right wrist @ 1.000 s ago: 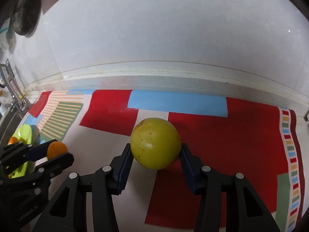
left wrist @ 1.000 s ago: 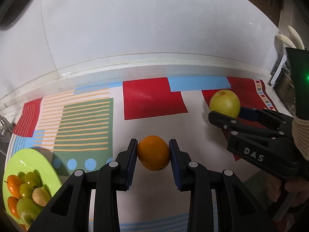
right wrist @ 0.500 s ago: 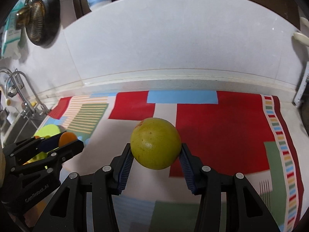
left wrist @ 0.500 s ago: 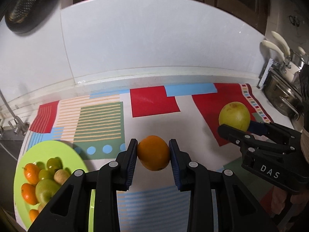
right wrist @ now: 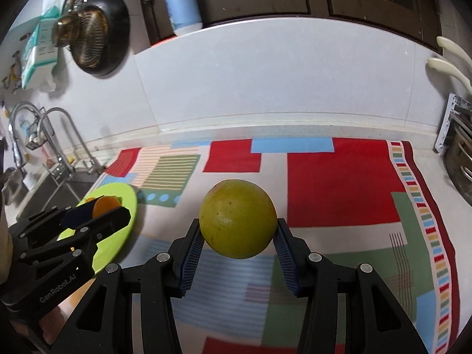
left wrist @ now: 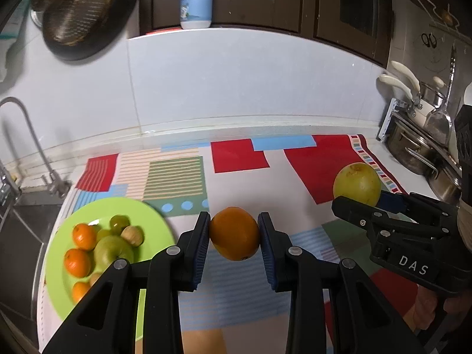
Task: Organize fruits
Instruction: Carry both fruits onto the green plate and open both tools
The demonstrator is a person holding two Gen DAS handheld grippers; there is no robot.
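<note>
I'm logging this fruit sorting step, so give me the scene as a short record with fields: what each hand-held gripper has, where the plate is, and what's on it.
left hand-held gripper: shut on orange, held above the mat
right hand-held gripper: shut on yellow-green fruit, held above the mat
plate: lime green, on the mat's left end beside the sink
plate contents: small oranges, green apple, other small fruit
surface: patterned mat on counter

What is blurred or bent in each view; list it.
Left wrist: backsplash edge bows from fisheye, near part of the green plate smeared, orange sharp. Right wrist: mat stripes near the fingers soft, yellow-green fruit crisp.
</note>
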